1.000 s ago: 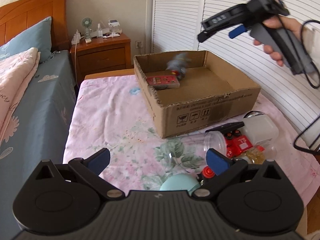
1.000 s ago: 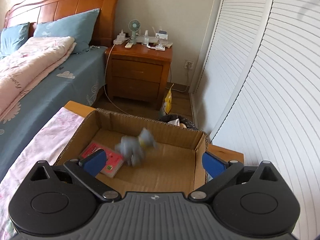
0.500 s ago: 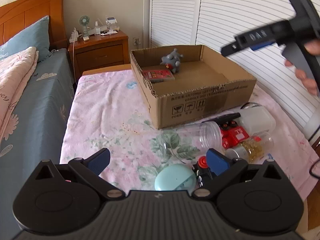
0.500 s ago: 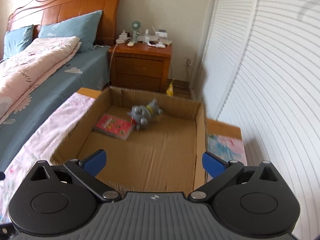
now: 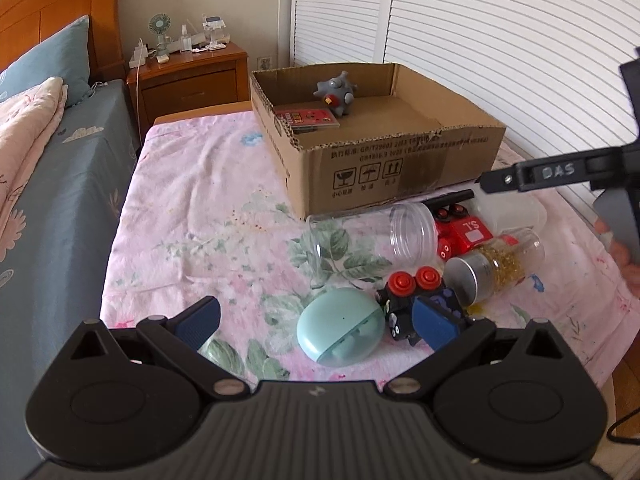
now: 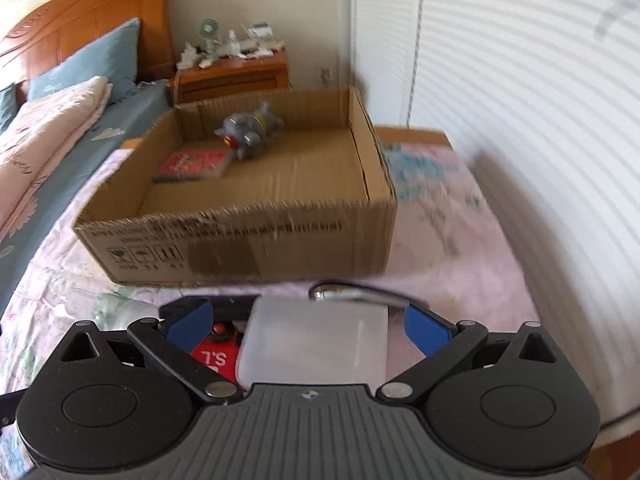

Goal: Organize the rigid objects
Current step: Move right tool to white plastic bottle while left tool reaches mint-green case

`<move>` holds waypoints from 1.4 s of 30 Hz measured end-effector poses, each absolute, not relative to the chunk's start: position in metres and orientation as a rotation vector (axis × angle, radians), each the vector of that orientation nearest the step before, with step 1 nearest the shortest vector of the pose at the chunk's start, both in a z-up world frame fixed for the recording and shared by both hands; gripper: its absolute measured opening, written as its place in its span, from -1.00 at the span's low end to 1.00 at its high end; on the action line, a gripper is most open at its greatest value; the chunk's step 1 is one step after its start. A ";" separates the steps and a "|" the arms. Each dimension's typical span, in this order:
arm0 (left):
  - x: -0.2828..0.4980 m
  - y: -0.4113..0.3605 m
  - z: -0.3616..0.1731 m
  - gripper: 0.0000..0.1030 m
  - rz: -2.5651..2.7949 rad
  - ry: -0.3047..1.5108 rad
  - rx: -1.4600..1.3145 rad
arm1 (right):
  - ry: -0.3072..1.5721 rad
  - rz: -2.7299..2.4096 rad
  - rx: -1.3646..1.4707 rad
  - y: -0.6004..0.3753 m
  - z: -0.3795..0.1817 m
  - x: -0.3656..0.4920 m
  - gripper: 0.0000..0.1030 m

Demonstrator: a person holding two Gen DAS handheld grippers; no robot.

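Observation:
An open cardboard box (image 5: 400, 168) (image 6: 256, 240) stands on the flowered table and holds a grey toy figure (image 5: 337, 95) (image 6: 250, 130) and a red card pack (image 5: 310, 117) (image 6: 192, 165). In front of it lie a clear jar (image 5: 376, 242), a red toy truck (image 5: 460, 234), a glitter jar (image 5: 496, 272), a mint earbud case (image 5: 340, 332) and a black toy with red knobs (image 5: 416, 300). My left gripper (image 5: 316, 324) is open, low over the mint case. My right gripper (image 6: 306, 326) is open just above a frosted plastic container (image 6: 316, 344).
A bed with a blue sheet (image 5: 48, 184) runs along the left. A wooden nightstand (image 5: 188, 76) with a small fan stands behind the table. White louvred doors (image 5: 500, 48) close off the right side. A hand (image 5: 624, 256) holds the right gripper at the right edge.
The grey toy has dropped into the box and settled by the red pack. My right gripper came back from over the box and down to the frosted container. My left view pulled back slightly.

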State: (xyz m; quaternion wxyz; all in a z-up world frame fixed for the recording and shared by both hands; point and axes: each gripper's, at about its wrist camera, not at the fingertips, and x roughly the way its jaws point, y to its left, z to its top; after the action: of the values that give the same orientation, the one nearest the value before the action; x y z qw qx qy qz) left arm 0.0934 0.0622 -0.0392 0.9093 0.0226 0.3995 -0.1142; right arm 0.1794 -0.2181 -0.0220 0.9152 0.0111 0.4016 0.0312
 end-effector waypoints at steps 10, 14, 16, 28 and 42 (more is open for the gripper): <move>0.092 0.052 -0.046 0.97 -0.276 0.845 0.077 | 0.897 0.010 0.046 -0.232 -0.043 0.177 1.00; 0.094 0.049 -0.053 0.97 -0.295 0.859 0.118 | 0.931 -0.032 -0.011 -0.238 -0.050 0.176 1.00; 0.096 0.049 -0.058 0.97 -0.296 0.865 0.139 | 0.942 -0.035 -0.029 -0.239 -0.054 0.176 1.00; 0.111 0.061 -0.082 0.99 -0.337 0.903 0.185 | 0.967 0.002 -0.017 -0.246 -0.066 0.181 1.00; 0.121 0.061 -0.077 0.62 -0.445 0.831 0.297 | 0.914 -0.010 0.005 -0.247 -0.068 0.175 1.00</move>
State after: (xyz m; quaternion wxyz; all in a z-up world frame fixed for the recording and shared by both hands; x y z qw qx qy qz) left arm 0.1206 0.0610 -0.0767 0.8804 0.1423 0.3986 -0.2138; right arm 0.1747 -0.2475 -0.0683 0.8973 0.0023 0.4415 -0.0048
